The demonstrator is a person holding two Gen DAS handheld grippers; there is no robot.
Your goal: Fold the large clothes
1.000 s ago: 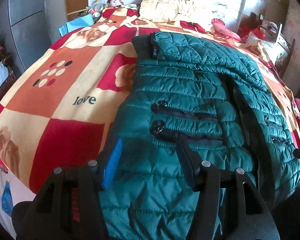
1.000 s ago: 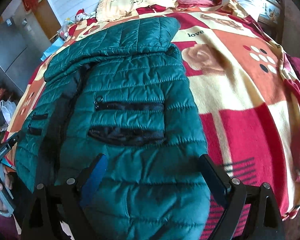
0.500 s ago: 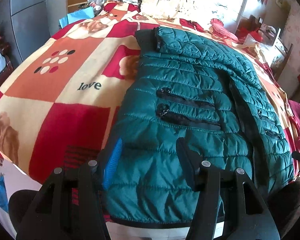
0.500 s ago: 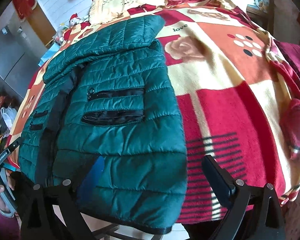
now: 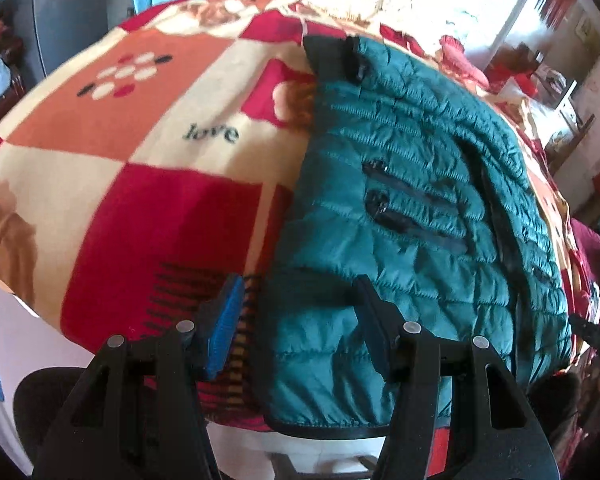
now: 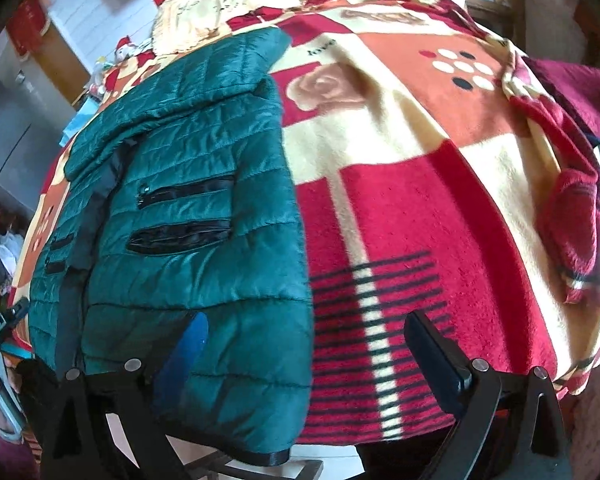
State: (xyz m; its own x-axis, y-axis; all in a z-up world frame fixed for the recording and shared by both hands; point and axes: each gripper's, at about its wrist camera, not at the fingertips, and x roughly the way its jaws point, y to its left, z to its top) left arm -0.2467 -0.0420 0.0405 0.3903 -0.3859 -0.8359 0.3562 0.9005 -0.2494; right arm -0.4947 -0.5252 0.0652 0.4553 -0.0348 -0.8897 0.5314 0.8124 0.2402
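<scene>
Lying face up along the bed [image 5: 112,216], the teal quilted puffer jacket [image 5: 400,184] is spread lengthwise over the red, orange and cream checked blanket [image 6: 420,184], its collar toward the pillows and its black-bound hem hanging just over the near edge of the mattress. By the look of it, the folding has barely begun: the front panels lie flat and closed along the dark zipper placket, the zip pockets face up, and no lengthwise or crosswise fold of the body shows. The sleeves are hard to make out; they may be tucked under or folded in along the sides, but neither view settles it. What seems left is the main work of bringing the sides in and doubling the body over.

The left claw [image 5: 296,312] stands wide open near the hem's left corner, its blue-padded finger over the blanket just beside the jacket's edge and its black finger over the quilted fabric, so the side seam falls between them; whether either pad actually touches cloth is not clear. It holds nothing.

The right claw [image 6: 304,344] is also spread wide and empty, straddling the jacket's right edge near the hem: the blue finger sits over the teal fabric, the black finger well out over the striped part of the blanket. Both seem poised to take the bottom corners.
</scene>
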